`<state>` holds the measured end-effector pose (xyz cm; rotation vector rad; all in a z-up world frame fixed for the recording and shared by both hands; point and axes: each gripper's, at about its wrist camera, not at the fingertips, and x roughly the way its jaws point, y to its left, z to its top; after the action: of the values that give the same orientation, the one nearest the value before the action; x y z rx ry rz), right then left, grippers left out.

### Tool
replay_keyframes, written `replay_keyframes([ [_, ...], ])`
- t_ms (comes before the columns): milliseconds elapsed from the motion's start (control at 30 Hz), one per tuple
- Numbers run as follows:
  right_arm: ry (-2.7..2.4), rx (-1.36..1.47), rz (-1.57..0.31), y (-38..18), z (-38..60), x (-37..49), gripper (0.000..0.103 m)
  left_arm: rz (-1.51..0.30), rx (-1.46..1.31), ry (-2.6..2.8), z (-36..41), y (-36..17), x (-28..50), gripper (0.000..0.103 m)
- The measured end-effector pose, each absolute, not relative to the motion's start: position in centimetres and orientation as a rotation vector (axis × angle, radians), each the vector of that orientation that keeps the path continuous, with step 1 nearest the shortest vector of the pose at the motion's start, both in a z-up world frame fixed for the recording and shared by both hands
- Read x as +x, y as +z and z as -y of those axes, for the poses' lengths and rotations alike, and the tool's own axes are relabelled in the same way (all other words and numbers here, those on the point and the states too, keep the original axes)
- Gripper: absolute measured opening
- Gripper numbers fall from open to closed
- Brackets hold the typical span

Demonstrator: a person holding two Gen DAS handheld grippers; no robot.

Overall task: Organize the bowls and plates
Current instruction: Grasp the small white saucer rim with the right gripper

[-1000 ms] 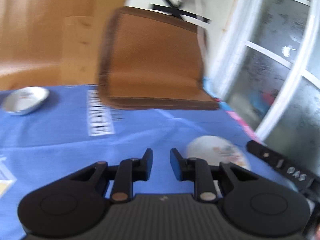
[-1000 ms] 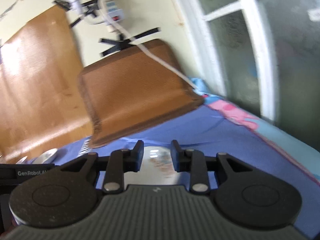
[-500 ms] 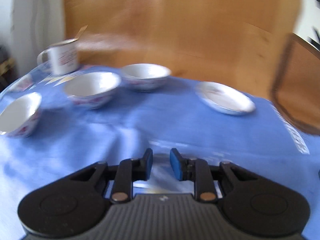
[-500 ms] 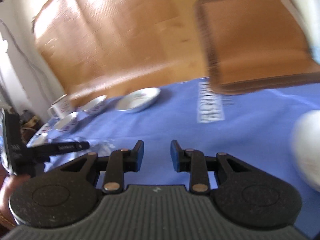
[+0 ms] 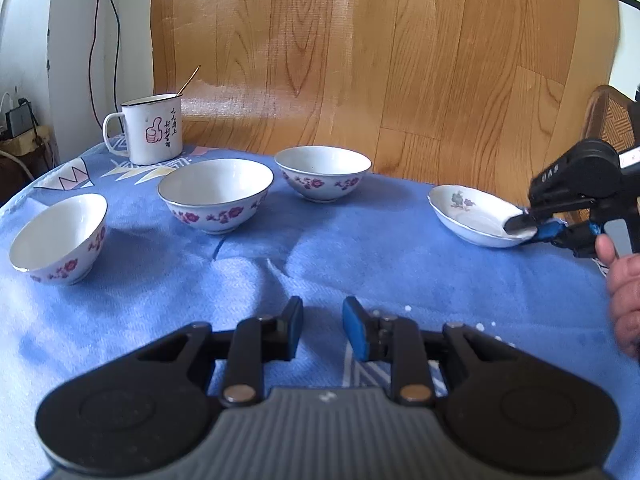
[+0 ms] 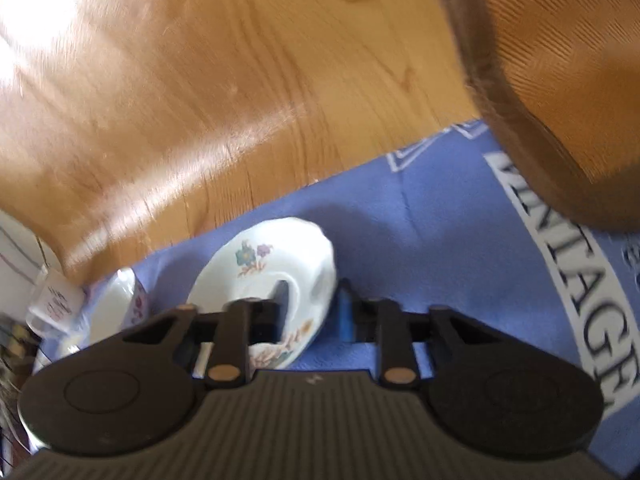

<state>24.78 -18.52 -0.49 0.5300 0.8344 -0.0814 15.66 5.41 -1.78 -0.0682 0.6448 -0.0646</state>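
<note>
Left gripper [image 5: 322, 330] hovers low over the blue tablecloth [image 5: 320, 264], jaws apart with nothing between them. Off to its right, the right gripper [image 6: 310, 304] straddles the near rim of the flowered plate [image 6: 276, 264], one finger inside the dish and one outside; can't tell if it's actually clamped yet. Ahead and left of the left jaws sit three floral bowls [image 5: 216, 194], then an enamel mug [image 5: 154, 128] with a red thumbs-up and unreadable writing. Cloth beside the plate reads "VINTAGE" [image 6: 568, 276].
</note>
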Motion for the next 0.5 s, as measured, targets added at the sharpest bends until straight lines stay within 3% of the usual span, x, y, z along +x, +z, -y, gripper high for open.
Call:
replay_keyframes([
  [500,0.147,0.593,-0.863,0.1,20.9,8.6,0.013,-0.647,-0.045,-0.064,-5.3,-1.8,15.4,0.032],
])
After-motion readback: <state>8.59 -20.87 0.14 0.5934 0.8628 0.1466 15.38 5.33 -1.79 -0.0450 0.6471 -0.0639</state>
